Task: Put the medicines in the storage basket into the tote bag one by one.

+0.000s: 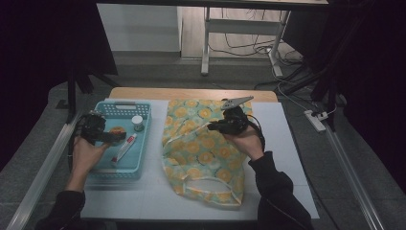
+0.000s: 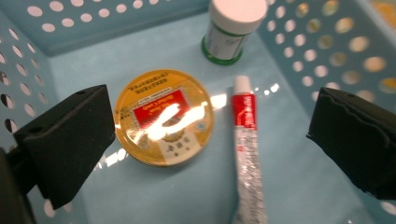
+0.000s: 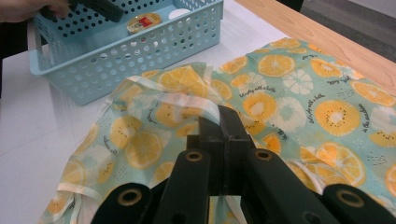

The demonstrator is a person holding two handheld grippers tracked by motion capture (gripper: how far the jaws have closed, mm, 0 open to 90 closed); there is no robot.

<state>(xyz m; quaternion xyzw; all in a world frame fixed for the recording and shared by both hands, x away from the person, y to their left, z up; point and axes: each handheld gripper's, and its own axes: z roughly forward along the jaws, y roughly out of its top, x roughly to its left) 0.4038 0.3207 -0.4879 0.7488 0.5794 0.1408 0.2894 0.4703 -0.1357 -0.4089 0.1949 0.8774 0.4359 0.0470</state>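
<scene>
Left claw (image 1: pixel 111 136) inside the blue perforated basket (image 1: pixel 143 158), held low over its floor, jaws spread wide and gripping nothing. Between those jaws in the left gripper view, nearer the left one: a round yellow tin (image 2: pixel 163 116) lying flat, lid up, red label catching glare. Just right of the tin, not touching it: a red-and-white tube (image 2: pixel 246 149), white cap pointing away from the claw, tail running back towards it, well clear of the right jaw. Beyond the tube's cap, farther from the claw: a small white-capped bottle (image 2: pixel 229 29) with a green base, upright near the far basket wall.

Right of the basket, spread on the white worktop (image 1: pixel 287 143) — a pale green cloth bag (image 1: pixel 201 158) printed with orange slices, rumpled, its white strap looping at the near end. Right claw (image 1: pixel 215 126) over the bag's upper part, clenched on a pinch of its white-trimmed edge (image 3: pixel 205 109) — fabric drawn up into a fold straight ahead of the closed jaws. Basket off beyond this claw's left in the right gripper view, the other claw dipping into it.
</scene>
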